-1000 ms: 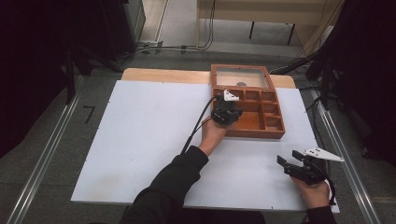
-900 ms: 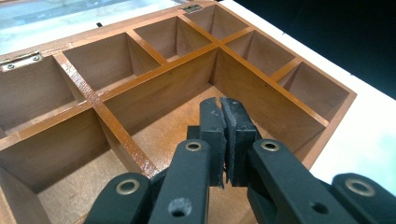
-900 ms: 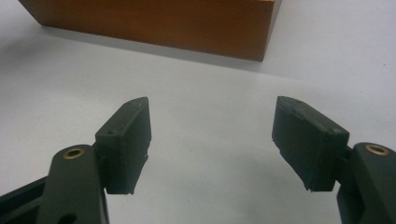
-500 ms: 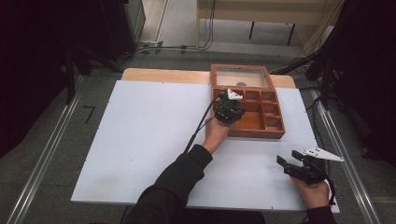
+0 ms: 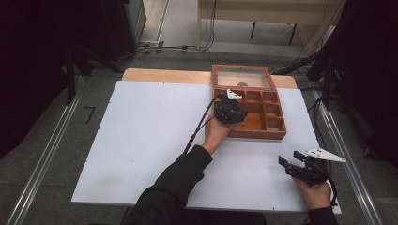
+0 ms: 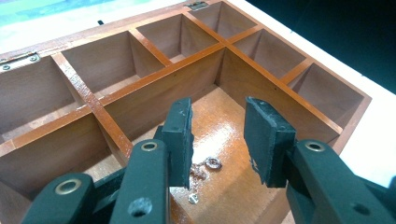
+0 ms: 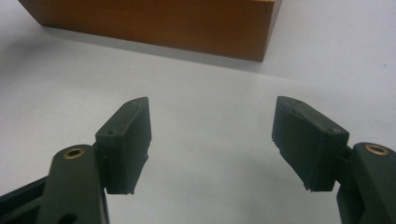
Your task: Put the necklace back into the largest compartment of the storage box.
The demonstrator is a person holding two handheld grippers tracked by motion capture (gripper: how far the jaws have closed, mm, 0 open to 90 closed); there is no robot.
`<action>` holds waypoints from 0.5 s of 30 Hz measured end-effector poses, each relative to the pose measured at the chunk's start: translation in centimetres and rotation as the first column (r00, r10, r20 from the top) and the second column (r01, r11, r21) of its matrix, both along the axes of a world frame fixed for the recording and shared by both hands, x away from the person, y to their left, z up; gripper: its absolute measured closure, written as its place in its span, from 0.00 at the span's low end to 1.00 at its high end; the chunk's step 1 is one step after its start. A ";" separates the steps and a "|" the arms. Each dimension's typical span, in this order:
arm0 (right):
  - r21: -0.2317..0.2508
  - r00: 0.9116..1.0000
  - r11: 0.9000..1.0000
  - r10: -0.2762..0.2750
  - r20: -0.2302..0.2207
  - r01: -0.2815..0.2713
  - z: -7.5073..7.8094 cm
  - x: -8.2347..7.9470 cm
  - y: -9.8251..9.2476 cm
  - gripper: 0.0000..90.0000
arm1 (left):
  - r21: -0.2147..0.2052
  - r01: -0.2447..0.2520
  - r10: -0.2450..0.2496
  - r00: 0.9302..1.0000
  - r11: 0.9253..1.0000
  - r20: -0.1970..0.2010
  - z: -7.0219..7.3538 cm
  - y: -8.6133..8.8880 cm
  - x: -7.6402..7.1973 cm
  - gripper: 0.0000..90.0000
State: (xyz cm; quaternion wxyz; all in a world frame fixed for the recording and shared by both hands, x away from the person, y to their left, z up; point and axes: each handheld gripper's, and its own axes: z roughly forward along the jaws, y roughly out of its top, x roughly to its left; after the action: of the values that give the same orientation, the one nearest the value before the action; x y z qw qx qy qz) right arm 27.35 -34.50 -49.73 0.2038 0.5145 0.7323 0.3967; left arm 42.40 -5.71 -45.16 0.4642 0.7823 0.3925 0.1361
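Two hand-held grippers are showing in my feeds. The left hand-held gripper is hanging over the large front compartment of the wooden box, pointing down into it. Its jaws have just been opening and are now standing partly apart, with nothing pressed between the pads. On the glossy floor of that compartment, just below the left pad, I am seeing several small metal rings lying loose, one of them a little apart and nearer the camera. They are too small for me to identify further.

Around that compartment, wooden dividers are splitting the box into smaller cells; I am seeing nothing in those visible in the left gripper view. In the high view the glass-paned lid is lying open behind the box, at the far edge of the white bench.

The right hand-held gripper is resting well apart from the box, near the front right corner of the bench, jaws standing wide and holding nothing. In its own view, a corner of the box is lying ahead of it.
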 end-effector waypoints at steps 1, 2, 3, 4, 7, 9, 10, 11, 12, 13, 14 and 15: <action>0.000 1.000 1.000 0.000 0.000 0.000 0.0 0.0 0.0 0.30 | 0.000 0.001 -0.001 1.000 1.000 0.001 0.0 0.0 -0.1 0.69; 0.000 1.000 1.000 0.000 0.000 0.000 0.0 0.0 0.0 0.30 | 0.000 0.000 0.000 1.000 1.000 0.002 0.0 0.0 -0.1 0.67; 0.001 1.000 1.000 0.000 0.000 0.000 0.0 0.0 0.0 0.30 | -0.004 -0.001 0.001 1.000 1.000 0.004 0.0 0.0 -0.2 0.67; 0.001 1.000 1.000 -0.002 0.000 0.002 0.0 0.0 0.0 0.30 | -0.003 -0.003 0.003 1.000 1.000 0.005 0.0 0.1 -0.3 0.67; 0.001 1.000 1.000 -0.002 0.000 0.002 0.0 0.0 0.0 0.30 | -0.009 -0.008 0.008 1.000 1.000 0.000 0.0 0.3 -0.5 0.65; 0.002 1.000 1.000 -0.002 0.000 0.002 0.0 0.0 0.0 0.30 | -0.008 -0.005 0.005 1.000 1.000 -0.002 0.1 0.6 -0.6 0.62; 0.002 1.000 1.000 -0.002 0.000 0.002 0.0 0.0 0.0 0.30 | -0.014 -0.010 0.010 1.000 1.000 -0.004 0.1 0.7 -0.7 0.62; 0.001 1.000 1.000 -0.001 0.001 0.001 0.0 0.0 0.0 0.30 | -0.015 -0.014 0.014 1.000 1.000 -0.003 0.2 0.9 -0.9 0.60; 0.001 1.000 1.000 -0.001 0.001 0.001 0.0 0.0 0.0 0.30 | -0.017 -0.013 0.013 1.000 1.000 -0.003 0.2 1.0 -1.0 0.59; -0.001 1.000 1.000 0.000 0.001 0.000 0.0 0.0 0.0 0.30 | -0.015 -0.015 0.015 1.000 1.000 -0.004 0.3 1.1 -1.0 0.59; -0.002 1.000 1.000 0.001 0.001 -0.001 0.0 0.0 0.0 0.30 | -0.010 -0.015 0.015 1.000 1.000 -0.003 0.3 1.2 -1.1 0.57; -0.002 1.000 1.000 0.001 0.001 -0.001 0.0 0.0 0.0 0.30 | -0.011 -0.016 0.016 1.000 1.000 -0.004 0.4 1.4 -1.2 0.56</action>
State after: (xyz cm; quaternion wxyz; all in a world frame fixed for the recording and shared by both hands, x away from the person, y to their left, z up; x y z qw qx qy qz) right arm 27.35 -34.48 -49.72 0.2047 0.5137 0.7329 0.3964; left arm 41.24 -4.35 -44.81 0.4669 0.7768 0.4002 0.1361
